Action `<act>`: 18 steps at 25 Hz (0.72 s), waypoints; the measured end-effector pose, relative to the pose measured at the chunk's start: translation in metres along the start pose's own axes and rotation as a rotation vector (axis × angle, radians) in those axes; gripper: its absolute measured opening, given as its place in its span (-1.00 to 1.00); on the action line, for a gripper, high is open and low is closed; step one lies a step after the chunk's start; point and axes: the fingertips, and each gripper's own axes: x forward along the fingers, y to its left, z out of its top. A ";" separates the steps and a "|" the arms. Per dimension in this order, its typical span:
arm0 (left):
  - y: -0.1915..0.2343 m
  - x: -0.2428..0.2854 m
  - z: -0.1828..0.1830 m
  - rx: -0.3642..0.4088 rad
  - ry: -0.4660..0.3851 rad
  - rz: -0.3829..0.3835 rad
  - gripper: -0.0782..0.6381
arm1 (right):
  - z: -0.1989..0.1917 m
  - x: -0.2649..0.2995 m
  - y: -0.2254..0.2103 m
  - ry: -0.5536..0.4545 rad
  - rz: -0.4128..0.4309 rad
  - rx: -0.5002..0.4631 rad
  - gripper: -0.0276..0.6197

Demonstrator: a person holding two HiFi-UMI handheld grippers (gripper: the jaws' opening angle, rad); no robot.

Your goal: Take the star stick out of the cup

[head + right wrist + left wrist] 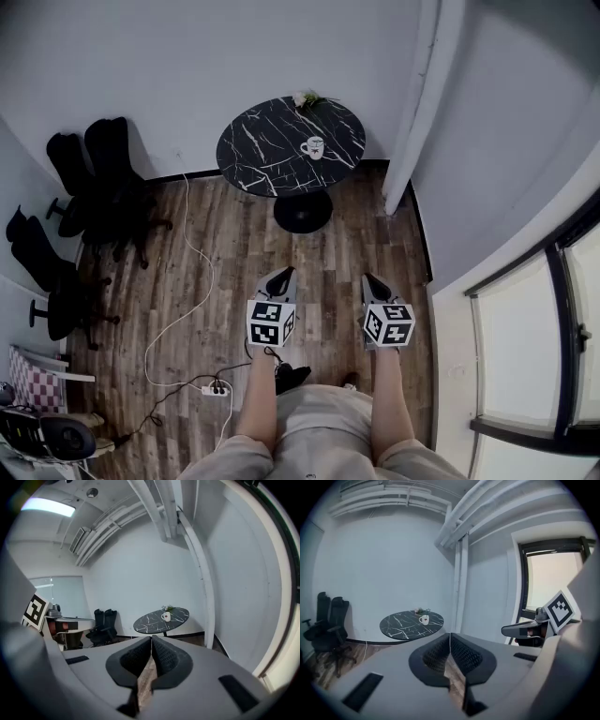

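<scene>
A white cup (312, 147) stands on a round black marble table (272, 150) far ahead of me. A thin stick (163, 609) with a small star top rises from the cup (166, 617); it is tiny at this distance. The cup (424, 619) also shows on the table (405, 624) in the left gripper view. My left gripper (284, 275) and right gripper (373, 279) hang side by side over the wooden floor, well short of the table. Both are shut with nothing between their jaws, left gripper (450, 635) and right gripper (151, 638).
Black office chairs (98, 178) stand at the left wall. A white cable (194, 272) runs across the floor to a power strip (217, 388). A white pillar (420, 103) rises right of the table, a window (525, 347) further right. A small plant (306, 98) sits at the table's far edge.
</scene>
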 end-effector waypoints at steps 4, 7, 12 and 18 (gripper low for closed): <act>0.022 -0.011 -0.002 0.031 0.002 -0.074 -0.72 | -0.010 0.009 0.040 0.007 -0.031 -0.019 -0.80; 0.039 -0.013 -0.002 0.021 -0.012 -0.102 -0.72 | -0.016 0.021 0.061 0.028 -0.039 -0.053 -0.80; 0.055 -0.018 -0.006 0.038 -0.012 -0.161 -0.72 | -0.014 0.028 0.078 0.024 -0.092 -0.051 -0.80; 0.104 -0.039 -0.006 0.054 -0.019 -0.166 -0.72 | -0.008 0.043 0.110 -0.032 -0.122 0.018 -0.80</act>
